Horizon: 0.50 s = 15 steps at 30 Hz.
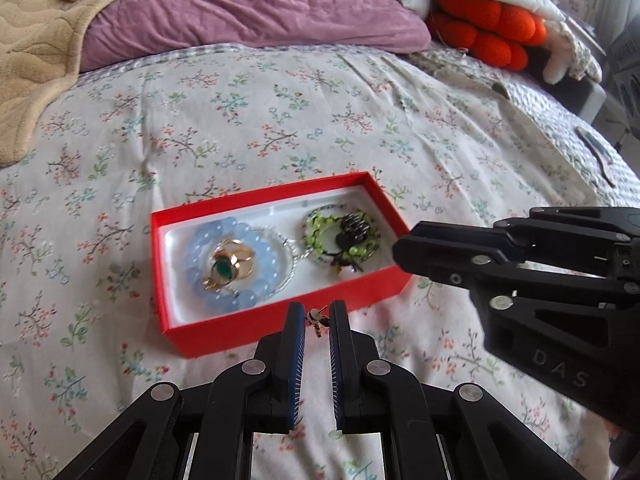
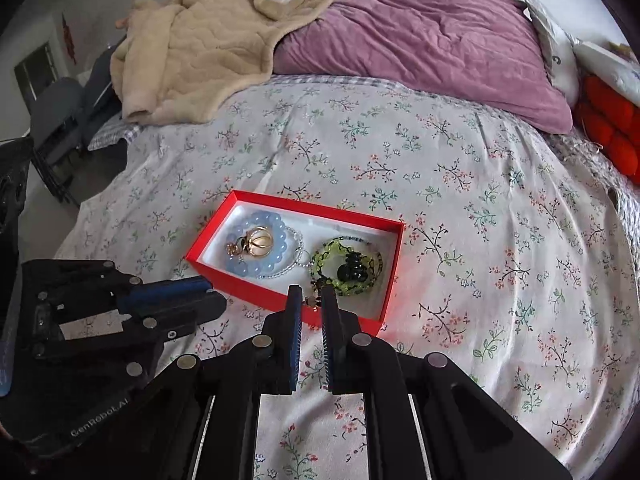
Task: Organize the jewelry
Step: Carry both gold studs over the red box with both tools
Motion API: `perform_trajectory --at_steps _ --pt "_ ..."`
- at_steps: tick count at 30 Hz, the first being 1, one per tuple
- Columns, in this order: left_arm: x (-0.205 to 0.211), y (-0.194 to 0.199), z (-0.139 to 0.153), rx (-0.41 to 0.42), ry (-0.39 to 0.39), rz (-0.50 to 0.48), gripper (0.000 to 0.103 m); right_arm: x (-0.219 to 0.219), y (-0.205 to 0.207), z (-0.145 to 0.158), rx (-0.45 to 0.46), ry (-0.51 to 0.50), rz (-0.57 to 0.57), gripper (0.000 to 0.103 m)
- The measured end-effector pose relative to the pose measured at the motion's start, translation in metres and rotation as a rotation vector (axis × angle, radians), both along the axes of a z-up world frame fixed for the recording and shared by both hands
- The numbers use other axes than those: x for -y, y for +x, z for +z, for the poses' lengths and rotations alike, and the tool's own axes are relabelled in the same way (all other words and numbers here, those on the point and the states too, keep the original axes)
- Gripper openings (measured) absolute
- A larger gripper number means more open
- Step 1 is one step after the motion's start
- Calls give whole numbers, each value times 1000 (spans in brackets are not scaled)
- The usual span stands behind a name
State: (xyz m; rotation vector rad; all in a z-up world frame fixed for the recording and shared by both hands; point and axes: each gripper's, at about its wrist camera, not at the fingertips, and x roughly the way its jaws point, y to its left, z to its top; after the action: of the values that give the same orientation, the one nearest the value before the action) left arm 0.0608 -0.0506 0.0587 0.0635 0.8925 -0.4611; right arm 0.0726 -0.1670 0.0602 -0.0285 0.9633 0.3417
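A red box (image 1: 256, 326) with a white lining lies on the floral bedsheet; it also shows in the right wrist view (image 2: 352, 322). Inside are a blue bead bracelet (image 1: 196, 246) with a gold ring and green stone (image 1: 226, 266) on it, a clear bead string, and a green bracelet (image 1: 320, 236) with a dark charm. My left gripper (image 1: 317, 312) is shut on a small earring (image 1: 316, 320) just above the box's near wall. My right gripper (image 2: 311, 295) is shut on a small earring (image 2: 312, 301) over the box's near right corner.
A purple pillow (image 1: 256, 4) and a beige blanket (image 1: 36, 40) lie at the head of the bed. An orange ball cushion (image 1: 488, 28) sits at the back right. The bed edge falls away at the right (image 1: 600, 152).
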Motion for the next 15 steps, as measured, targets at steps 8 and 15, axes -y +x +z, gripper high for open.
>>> perform_trajectory --at_steps 8,15 --pt "10 26 -12 -19 -43 16 7 7 21 -10 -21 34 -55 10" --pt "17 42 -22 -26 -66 24 7 15 27 -14 -30 46 -76 10"
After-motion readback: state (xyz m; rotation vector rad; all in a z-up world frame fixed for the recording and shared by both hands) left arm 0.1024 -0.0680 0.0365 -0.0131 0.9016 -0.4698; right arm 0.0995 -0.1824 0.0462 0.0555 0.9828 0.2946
